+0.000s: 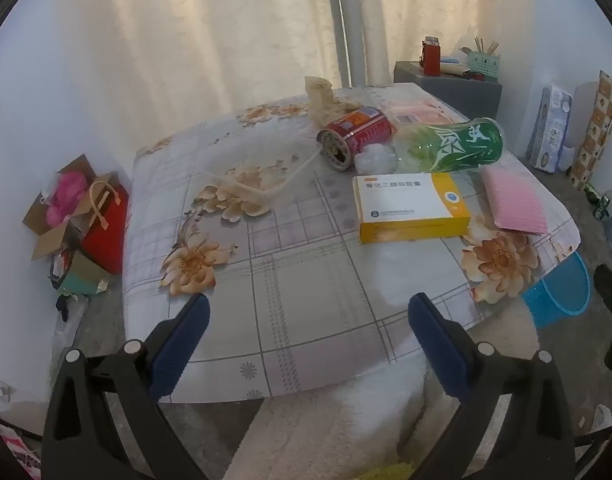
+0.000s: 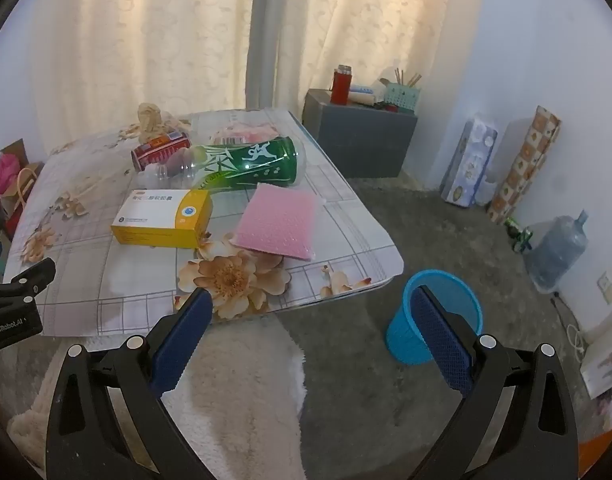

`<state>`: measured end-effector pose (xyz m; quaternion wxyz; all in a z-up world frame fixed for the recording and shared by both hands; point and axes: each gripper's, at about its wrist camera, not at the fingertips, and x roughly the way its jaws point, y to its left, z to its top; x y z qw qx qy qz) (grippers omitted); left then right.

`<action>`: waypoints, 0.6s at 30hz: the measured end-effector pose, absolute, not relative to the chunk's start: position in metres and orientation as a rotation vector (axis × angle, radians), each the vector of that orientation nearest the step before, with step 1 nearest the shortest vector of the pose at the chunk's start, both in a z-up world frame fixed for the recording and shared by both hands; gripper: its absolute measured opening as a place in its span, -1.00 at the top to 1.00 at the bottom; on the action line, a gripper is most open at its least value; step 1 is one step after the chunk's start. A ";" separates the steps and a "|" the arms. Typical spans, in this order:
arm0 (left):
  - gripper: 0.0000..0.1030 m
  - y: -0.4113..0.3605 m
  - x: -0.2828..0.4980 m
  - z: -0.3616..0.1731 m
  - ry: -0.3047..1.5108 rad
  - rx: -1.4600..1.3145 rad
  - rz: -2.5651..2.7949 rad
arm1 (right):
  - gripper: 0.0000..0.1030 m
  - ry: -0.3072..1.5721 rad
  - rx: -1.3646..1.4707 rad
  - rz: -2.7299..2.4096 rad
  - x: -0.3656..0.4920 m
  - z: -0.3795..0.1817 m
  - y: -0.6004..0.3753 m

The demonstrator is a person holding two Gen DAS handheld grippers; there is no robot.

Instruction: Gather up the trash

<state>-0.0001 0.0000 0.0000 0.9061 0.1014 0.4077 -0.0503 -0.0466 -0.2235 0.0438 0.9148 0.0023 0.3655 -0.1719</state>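
A low table with a flowered cloth carries the trash. On it lie a yellow and white box, a green plastic bottle, a red can, a pink bubble-wrap pouch, a clear plastic tray and a crumpled wrapper. A blue bin stands on the floor off the table's right corner. My left gripper hangs open over the near edge, empty. My right gripper is open too, between corner and bin.
Gift bags and a cardboard box crowd the floor left of the table. A grey cabinet with a red flask stands behind. A tissue pack, patterned roll and water jug line the right wall. A fluffy rug lies below.
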 end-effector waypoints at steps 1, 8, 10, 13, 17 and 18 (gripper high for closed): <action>-0.89 0.000 0.000 0.000 0.843 0.209 -0.106 | -0.85 0.755 0.005 -0.354 -0.046 0.044 -0.224; -0.89 0.009 0.013 0.001 0.852 0.216 -0.124 | -0.85 0.746 -0.006 -0.357 -0.047 0.045 -0.223; -0.89 0.004 0.006 0.001 0.844 0.214 -0.104 | -0.85 0.746 -0.010 -0.357 -0.047 0.046 -0.223; -0.89 0.002 0.003 0.002 0.838 0.214 -0.097 | -0.85 0.745 -0.018 -0.358 -0.047 0.047 -0.222; -0.89 0.005 0.002 0.000 0.835 0.209 -0.098 | -0.85 0.739 -0.015 -0.361 -0.045 0.050 -0.221; -0.89 0.004 0.002 0.000 0.834 0.212 -0.098 | -0.85 0.738 -0.015 -0.362 -0.045 0.050 -0.223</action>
